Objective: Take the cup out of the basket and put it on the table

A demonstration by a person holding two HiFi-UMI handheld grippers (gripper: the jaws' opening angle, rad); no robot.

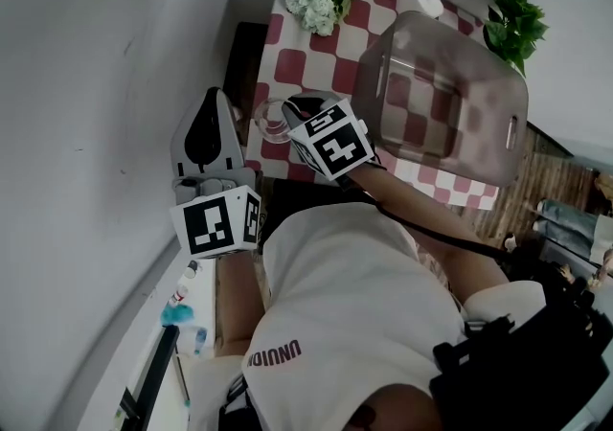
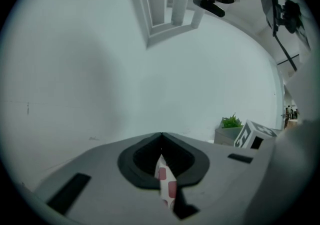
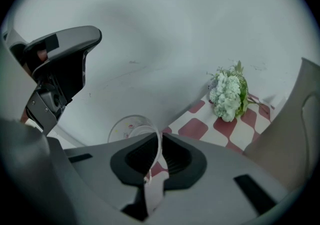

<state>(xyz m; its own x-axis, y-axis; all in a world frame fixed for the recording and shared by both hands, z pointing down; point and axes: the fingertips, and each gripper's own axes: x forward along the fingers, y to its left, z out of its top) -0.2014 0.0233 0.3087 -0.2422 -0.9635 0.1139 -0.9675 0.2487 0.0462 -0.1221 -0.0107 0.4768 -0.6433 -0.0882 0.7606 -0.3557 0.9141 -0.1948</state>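
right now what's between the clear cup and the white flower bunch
Only bare red-and-white checked tablecloth, shown in the head view and right gripper view.

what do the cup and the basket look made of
cup: clear glass or hard plastic, can't tell which; see-through, thin glossy rim. basket: likely smoky translucent plastic; the checked cloth shows dimly through its walls.

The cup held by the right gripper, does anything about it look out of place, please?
Slightly: the clear cup, pinched by its rim in the right gripper, is at the very edge of the checkered table, an easy spot to knock. Nothing looks spilled or broken.
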